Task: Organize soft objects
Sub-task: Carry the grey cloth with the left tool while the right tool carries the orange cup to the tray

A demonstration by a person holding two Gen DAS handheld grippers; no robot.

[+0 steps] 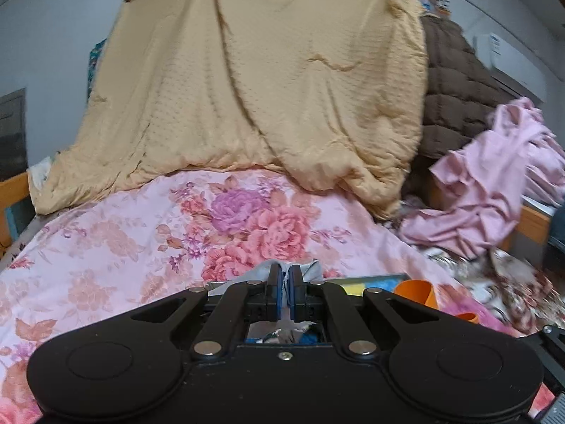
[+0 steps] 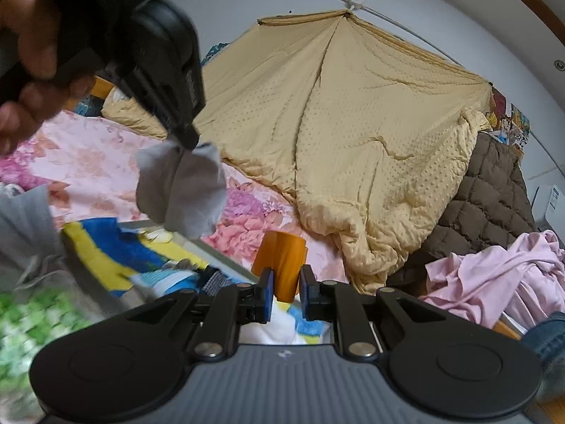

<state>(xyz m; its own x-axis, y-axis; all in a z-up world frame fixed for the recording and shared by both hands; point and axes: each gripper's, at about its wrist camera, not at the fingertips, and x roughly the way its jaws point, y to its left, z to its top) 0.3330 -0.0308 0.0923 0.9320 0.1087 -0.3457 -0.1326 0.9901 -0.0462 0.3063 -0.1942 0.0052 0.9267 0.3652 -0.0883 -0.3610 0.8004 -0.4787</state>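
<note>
My left gripper [image 1: 289, 275] is shut on a grey sock [image 1: 312, 270], with a bit of the cloth bunched past the pads. In the right wrist view the left gripper [image 2: 189, 141] hangs at the upper left, held in a person's hand [image 2: 21, 35]. The sock [image 2: 183, 190] dangles from it above the bed. My right gripper [image 2: 286, 279] is shut on the lower end of an orange cup [image 2: 282, 251], which sticks up between its fingers. A grey-rimmed box [image 2: 219, 251] with blue and yellow cloths in it lies below both grippers.
A tan quilt [image 1: 265, 88] hangs like a tent over the far side of the bed. A floral sheet [image 1: 106, 229] covers the mattress. At the right lie a brown quilted jacket [image 2: 487, 205] and a crumpled pink garment [image 2: 494, 275]. The wooden bed frame [image 1: 14, 187] shows at the left.
</note>
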